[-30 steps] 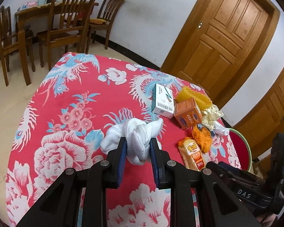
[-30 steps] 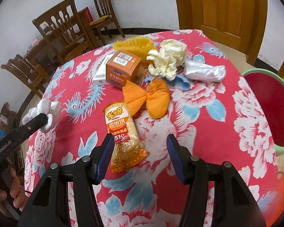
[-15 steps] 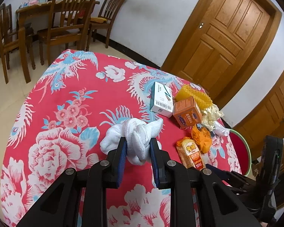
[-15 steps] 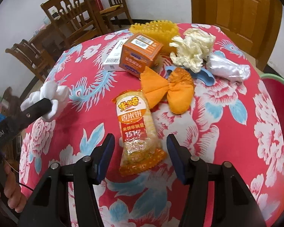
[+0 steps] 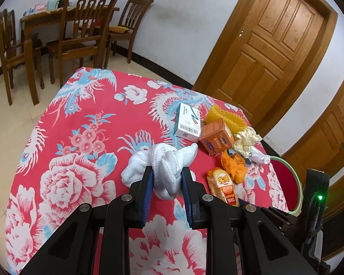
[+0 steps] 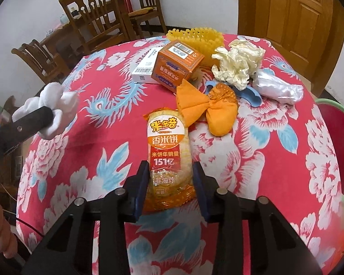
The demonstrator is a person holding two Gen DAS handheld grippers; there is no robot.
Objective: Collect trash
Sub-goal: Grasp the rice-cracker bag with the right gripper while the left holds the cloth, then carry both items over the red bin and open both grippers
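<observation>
Through my left wrist camera, my left gripper (image 5: 166, 181) is clenched on the knotted white cloth (image 5: 162, 167); the fingers (image 5: 149, 183) press into it from both sides and it bulges out above them. It is soft and looks light, so the hold should keep as long as I stay on the thick knot rather than a loose tail. The bench (image 5: 85, 123), under its red flowered cover, lies bare to the left and ahead, with plenty of room there. To the right sit the white box (image 5: 187, 122), the orange box (image 5: 216, 138), crumpled paper (image 5: 246, 140) and the rice cracker packet (image 5: 223, 189), close together. The green-rimmed red bin (image 5: 288, 178) stands just past the bench's right edge.

Through my right wrist camera, my right gripper (image 6: 169, 178) has just been closing its fingers, and the rice cracker packet (image 6: 168, 151) is between them at its near end. Both blue pads (image 6: 141, 188) sit against the film, so I read this as a grasp taking hold. I judge the wrapper slick and crinkly and the crackers inside brittle, so a hold across the width near the sealed end, with a gentle squeeze, suits it. The orange wrapper (image 6: 206, 107) lies just beyond the packet's far end, the boxes and the yellow foam net (image 6: 195, 35) behind. The bin's rim (image 6: 327, 103) shows at the right edge, and the way to it over the cover looks open. My left gripper (image 6: 32, 119) with its cloth hangs well off to the left.
</observation>
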